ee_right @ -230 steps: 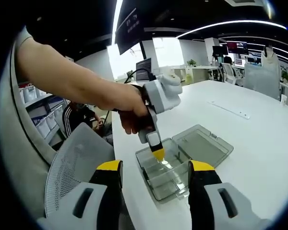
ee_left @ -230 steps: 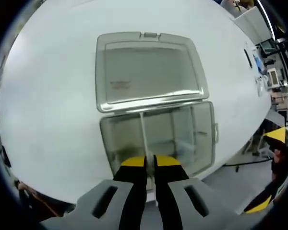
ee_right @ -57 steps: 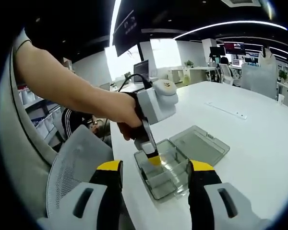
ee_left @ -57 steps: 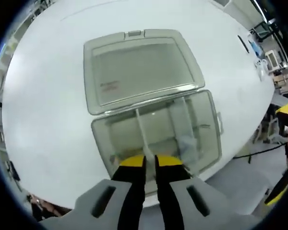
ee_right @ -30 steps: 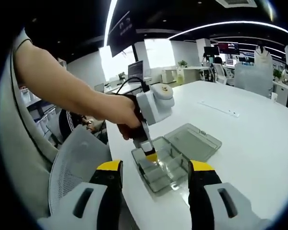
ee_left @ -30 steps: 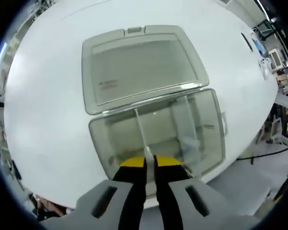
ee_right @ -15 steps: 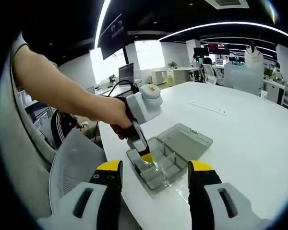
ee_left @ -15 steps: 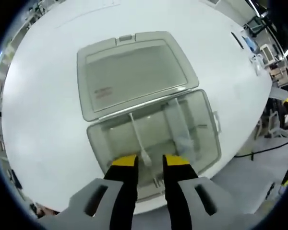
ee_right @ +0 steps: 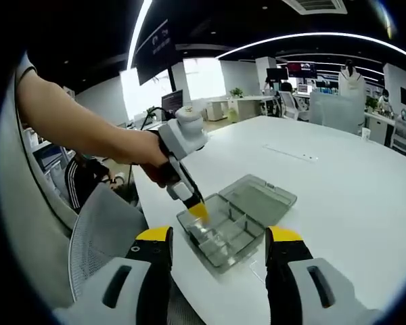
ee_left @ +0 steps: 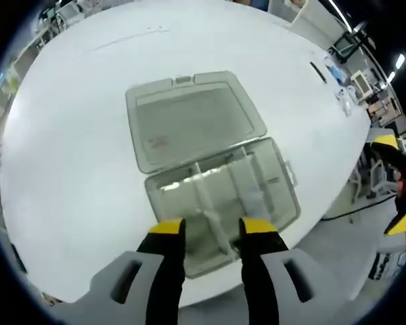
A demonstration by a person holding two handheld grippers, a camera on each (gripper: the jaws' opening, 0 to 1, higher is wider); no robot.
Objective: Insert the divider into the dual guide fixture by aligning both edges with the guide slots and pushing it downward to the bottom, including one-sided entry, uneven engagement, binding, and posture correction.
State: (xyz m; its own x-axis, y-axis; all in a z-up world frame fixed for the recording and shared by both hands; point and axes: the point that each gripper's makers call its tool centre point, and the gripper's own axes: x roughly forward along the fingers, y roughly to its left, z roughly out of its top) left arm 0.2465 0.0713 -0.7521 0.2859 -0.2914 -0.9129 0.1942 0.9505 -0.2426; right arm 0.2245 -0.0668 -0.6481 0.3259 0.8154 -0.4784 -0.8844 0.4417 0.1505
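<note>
A clear grey plastic box point(ee_left: 271, 203) lies open on the white table, its lid point(ee_left: 189, 118) folded flat behind it. A thin clear divider point(ee_left: 208, 206) stands across the box between its long walls, with a second divider point(ee_left: 247, 181) to its right. My left gripper point(ee_left: 212, 230) hangs open just above the box's near wall, jaws either side of the first divider and clear of it. In the right gripper view the box point(ee_right: 223, 233) and the hand-held left gripper point(ee_right: 198, 212) lie ahead. My right gripper point(ee_right: 218, 244) is open and holds nothing, well back from the box.
The box sits close to the table's near edge point(ee_left: 311, 230). A grey mesh chair point(ee_right: 101, 237) stands beside that edge. A flat strip point(ee_right: 291, 154) lies farther out on the table point(ee_right: 352, 203). Desks and chairs fill the office behind.
The left gripper was shut on the divider's top edge; it has opened, let go and drawn back from the box. The divider stays standing in the box. The right gripper stays open.
</note>
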